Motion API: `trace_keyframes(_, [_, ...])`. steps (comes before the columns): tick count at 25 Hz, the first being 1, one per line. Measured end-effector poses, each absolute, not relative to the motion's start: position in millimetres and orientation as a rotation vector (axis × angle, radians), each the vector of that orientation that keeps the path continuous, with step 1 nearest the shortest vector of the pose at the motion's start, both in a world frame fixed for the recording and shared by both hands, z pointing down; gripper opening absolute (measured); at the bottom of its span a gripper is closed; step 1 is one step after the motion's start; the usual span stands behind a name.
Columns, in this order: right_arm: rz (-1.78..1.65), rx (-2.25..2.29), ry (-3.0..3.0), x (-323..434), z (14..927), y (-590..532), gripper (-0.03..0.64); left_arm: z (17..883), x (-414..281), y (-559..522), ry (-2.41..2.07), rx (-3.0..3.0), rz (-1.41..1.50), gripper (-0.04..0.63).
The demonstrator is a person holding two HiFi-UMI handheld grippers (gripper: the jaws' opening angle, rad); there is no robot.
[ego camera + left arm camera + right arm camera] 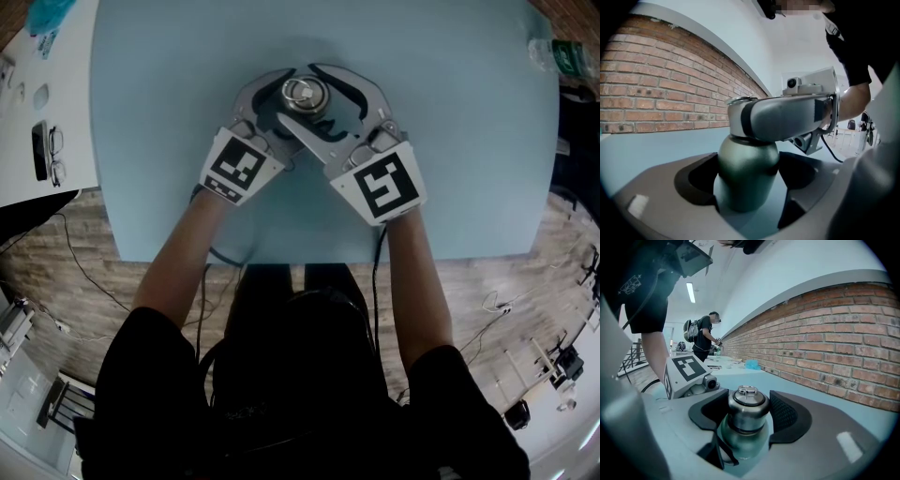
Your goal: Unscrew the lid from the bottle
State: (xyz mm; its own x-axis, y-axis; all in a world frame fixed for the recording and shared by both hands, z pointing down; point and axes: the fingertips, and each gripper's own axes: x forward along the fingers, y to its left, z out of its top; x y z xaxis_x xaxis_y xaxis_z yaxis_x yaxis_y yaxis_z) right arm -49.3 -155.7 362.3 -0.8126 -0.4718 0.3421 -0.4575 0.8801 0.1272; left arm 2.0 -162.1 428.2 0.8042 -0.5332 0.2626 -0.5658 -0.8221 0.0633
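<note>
A grey-green metal bottle (747,168) stands upright on the light blue table (469,169), in front of me. Its steel lid (747,404) has a small ring on top. My left gripper (747,187) is shut on the bottle's rounded body, with a dark pad against each side. My right gripper (745,416) comes in from the other side, higher up, and is shut on the lid. In the head view both grippers meet around the lid (305,94), and the bottle's body is hidden beneath them. One right jaw wraps the lid in the left gripper view.
The table's near edge (281,255) runs just behind my wrists. A clear plastic bottle (553,52) lies at the far right corner. Glasses and a phone (47,150) rest on a white table to the left. A brick wall (843,343) stands beyond. A person (701,336) is far off.
</note>
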Motion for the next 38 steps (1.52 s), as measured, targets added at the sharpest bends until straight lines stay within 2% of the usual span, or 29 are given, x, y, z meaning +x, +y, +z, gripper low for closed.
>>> trace_keyframes(7, [-0.052,0.687,-2.682,-49,362,-154,0.298,427,1,-161,-0.904,2.843,0.351,0.414])
trace_keyframes(38, [0.027,0.916,-2.618,-41,357,-152,0.299,426,-13,-161,-1.213,2.67,0.269,0.411])
